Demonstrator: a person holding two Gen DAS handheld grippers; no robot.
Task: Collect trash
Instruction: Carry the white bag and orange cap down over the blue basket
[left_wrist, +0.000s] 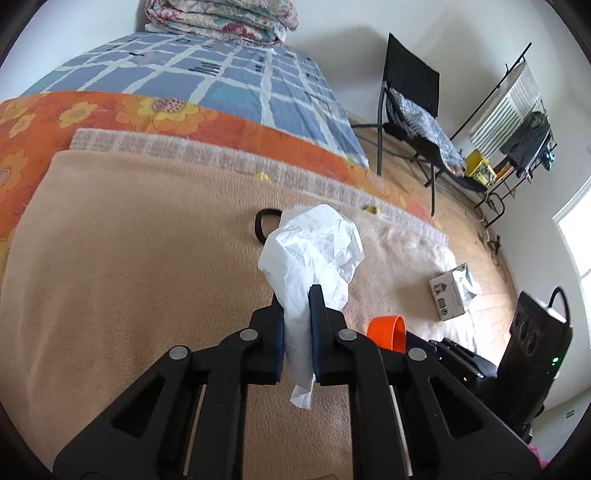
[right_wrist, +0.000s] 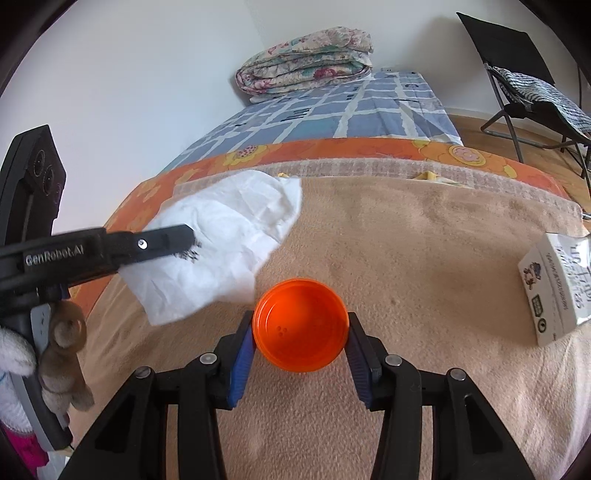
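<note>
left gripper (left_wrist: 297, 295) clamped on crumpled white tissue (left_wrist: 314, 251) | right gripper (right_wrist: 301, 325) clamped on round orange plastic cup (right_wrist: 301, 328), mouth facing camera | tissue up-left of cup, just beside

"GenRobot.AI" stands on the left gripper (right_wrist: 188, 240); the carton's (right_wrist: 554, 288) print is unreadable.

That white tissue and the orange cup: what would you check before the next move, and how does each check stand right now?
1. White tissue clamped in the left gripper: ok, its jaws are shut on it.
2. Tissue lifted off the beige blanket: cannot tell, though it seems raised.
3. Orange cup held by the right gripper: ok, both pads press its sides.
4. Cup's mouth clear and empty: ok, nothing inside.
5. Tissue lined up over the cup: not ok, it sits off to the cup's left.
6. Other trash left: not ok, a crumpled carton lies on the blanket.
</note>
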